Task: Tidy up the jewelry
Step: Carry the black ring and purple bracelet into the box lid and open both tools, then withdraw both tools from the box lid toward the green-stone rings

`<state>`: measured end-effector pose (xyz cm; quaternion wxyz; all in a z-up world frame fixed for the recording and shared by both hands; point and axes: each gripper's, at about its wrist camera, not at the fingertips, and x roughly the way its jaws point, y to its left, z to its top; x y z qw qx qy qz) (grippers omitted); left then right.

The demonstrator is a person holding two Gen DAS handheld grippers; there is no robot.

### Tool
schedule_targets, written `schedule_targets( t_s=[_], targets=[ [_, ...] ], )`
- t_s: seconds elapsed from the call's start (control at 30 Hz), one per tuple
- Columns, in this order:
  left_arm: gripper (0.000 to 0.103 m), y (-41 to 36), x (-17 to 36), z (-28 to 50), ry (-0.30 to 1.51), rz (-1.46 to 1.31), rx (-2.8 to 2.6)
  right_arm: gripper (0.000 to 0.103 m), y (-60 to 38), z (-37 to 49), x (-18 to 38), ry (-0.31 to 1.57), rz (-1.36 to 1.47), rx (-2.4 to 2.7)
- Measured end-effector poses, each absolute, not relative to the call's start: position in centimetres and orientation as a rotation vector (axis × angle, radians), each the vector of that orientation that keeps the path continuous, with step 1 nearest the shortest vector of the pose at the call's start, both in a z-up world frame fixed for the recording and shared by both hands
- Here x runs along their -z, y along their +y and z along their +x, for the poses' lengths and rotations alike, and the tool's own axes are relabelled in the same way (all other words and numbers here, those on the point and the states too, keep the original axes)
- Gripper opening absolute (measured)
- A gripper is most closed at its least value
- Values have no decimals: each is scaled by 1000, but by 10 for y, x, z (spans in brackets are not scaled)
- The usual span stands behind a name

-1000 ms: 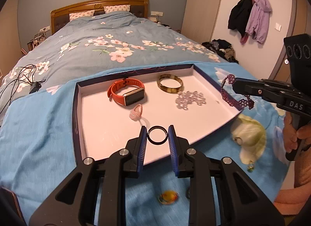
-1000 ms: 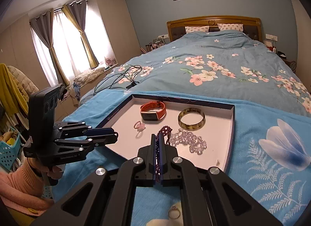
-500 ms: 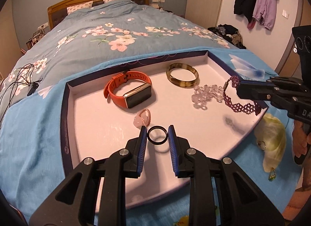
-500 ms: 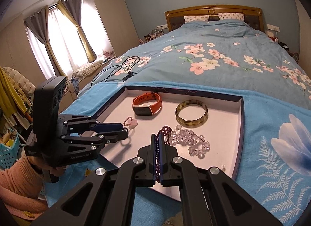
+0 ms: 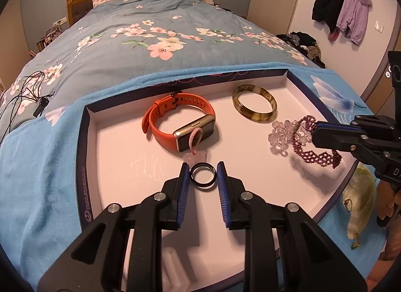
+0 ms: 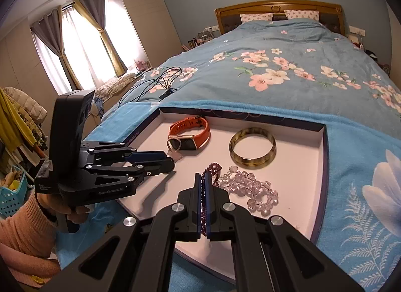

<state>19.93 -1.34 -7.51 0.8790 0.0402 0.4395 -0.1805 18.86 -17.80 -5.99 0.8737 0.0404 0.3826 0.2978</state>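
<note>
Since a second ago both grippers have come forward and down over the white-lined tray [image 5: 90, 141], which now fills far more of each view, and the purple beaded bracelet [image 5: 315, 155] has gone from hanging off the tray's right edge to trailing over its floor. The left gripper [image 5: 203, 176] holds a black ring [image 5: 203, 175] clamped between its blue pads, jaws only slightly apart, just above the tray near a pale pink ring [image 5: 195, 139] that leans by the orange smartwatch [image 5: 180, 121]. The right gripper [image 6: 203, 191] is fully closed on the beaded bracelet, whose strand runs between its pads and loops out beside the clear crystal bracelet [image 6: 250, 189]; a tortoiseshell bangle [image 6: 252, 151] lies further back. Legible writing is scant: "GenRobot.AI" on the left gripper's body in the right wrist view, and a partial "D" on the right gripper in the left wrist view; the print along the tray's dark rim is too small to read. Only the left wrist view shows a gold ring [image 5: 348, 203] on the blanket off the tray's right side and coats [image 5: 340, 8] on a wall hook; only the right wrist view shows the curtained window [image 6: 75, 48] and the person's pink sleeve [image 6: 22, 236].
</note>
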Motion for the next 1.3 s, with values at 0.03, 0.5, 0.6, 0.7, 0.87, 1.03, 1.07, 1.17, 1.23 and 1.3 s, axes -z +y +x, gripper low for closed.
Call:
schedule_targets(
  t_s=[0.03, 0.5, 0.6, 0.7, 0.87, 1.03, 1.07, 1.17, 1.23, 1.3],
  targets=[
    [23, -13, 75, 199, 916, 79, 376, 1, -178, 190, 62, 806, 87, -623],
    [34, -6, 58, 168, 828, 80, 351, 9, -190, 198, 77, 846, 54, -502],
    [37, -3, 50, 155, 798, 63, 351, 11, -193, 194, 74, 830, 51, -484],
    [41, 4, 44, 143, 772, 49, 346, 17, -199, 187, 67, 806, 50, -470],
    [44, 12, 35, 117, 732, 35, 343, 18, -212, 166, 54, 760, 69, -470],
    [47, 19, 29, 91, 697, 28, 356, 26, -224, 138, 46, 721, 79, -482],
    [47, 21, 29, 86, 692, 25, 358, 27, -226, 131, 46, 718, 80, -485],
    [47, 21, 30, 75, 688, 34, 359, 27, -230, 116, 49, 723, 74, -482],
    [47, 22, 32, 67, 691, 37, 364, 27, -231, 109, 53, 730, 75, -479],
    [47, 22, 35, 62, 698, 40, 363, 27, -232, 103, 57, 744, 68, -473]
  ],
)
